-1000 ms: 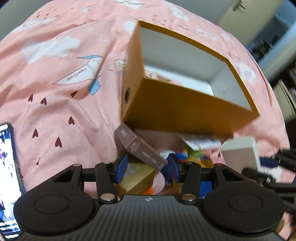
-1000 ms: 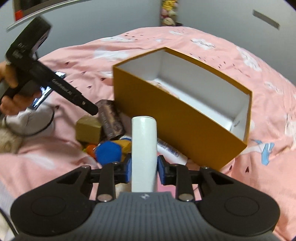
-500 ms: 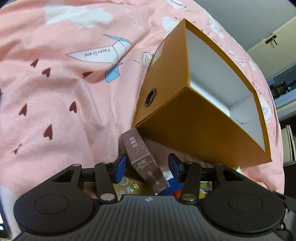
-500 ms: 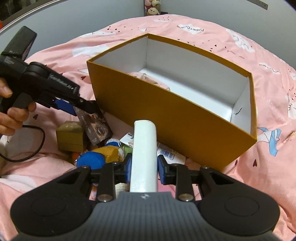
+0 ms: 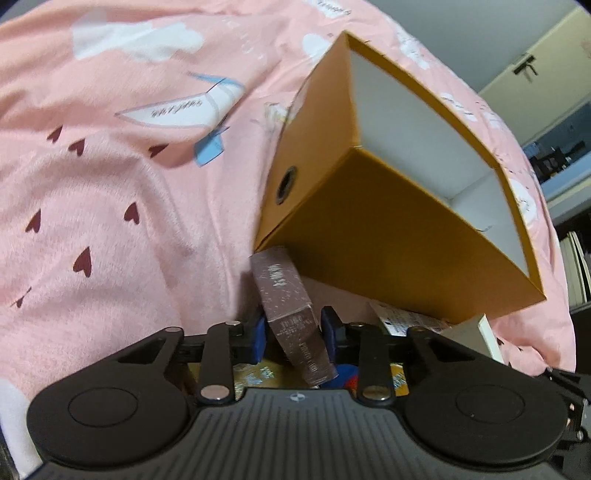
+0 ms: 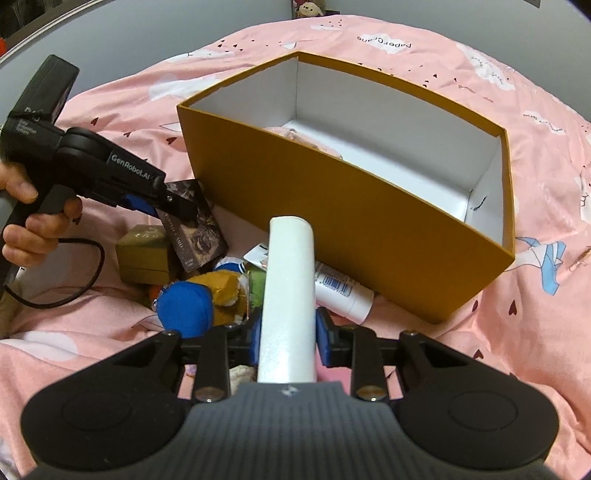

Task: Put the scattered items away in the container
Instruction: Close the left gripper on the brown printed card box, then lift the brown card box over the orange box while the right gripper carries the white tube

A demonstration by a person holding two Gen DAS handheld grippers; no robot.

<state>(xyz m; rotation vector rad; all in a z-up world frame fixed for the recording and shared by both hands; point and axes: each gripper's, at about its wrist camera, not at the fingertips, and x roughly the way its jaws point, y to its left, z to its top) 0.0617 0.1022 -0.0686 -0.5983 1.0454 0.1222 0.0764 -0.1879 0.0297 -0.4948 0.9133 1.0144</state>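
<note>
A bed fills most of both views, spread with a pink fleece blanket (image 5: 122, 192) printed with white clouds, dark red hearts and folded paper cranes labelled "PaperCrane". The blanket lies rumpled, with soft folds ahead of the left tongs and to either side of the right tongs. Beyond the bed's far edge, ahead of the right tongs, stands a plain grey wall (image 6: 155, 33); small plush toys (image 6: 308, 7) sit against it at the top of the bed. Far ahead and to the right of the left tongs stands a cream cabinet door (image 5: 535, 70) with a dark handle, with dim shelving (image 5: 554, 158) below it. The light is soft and indoor.
</note>
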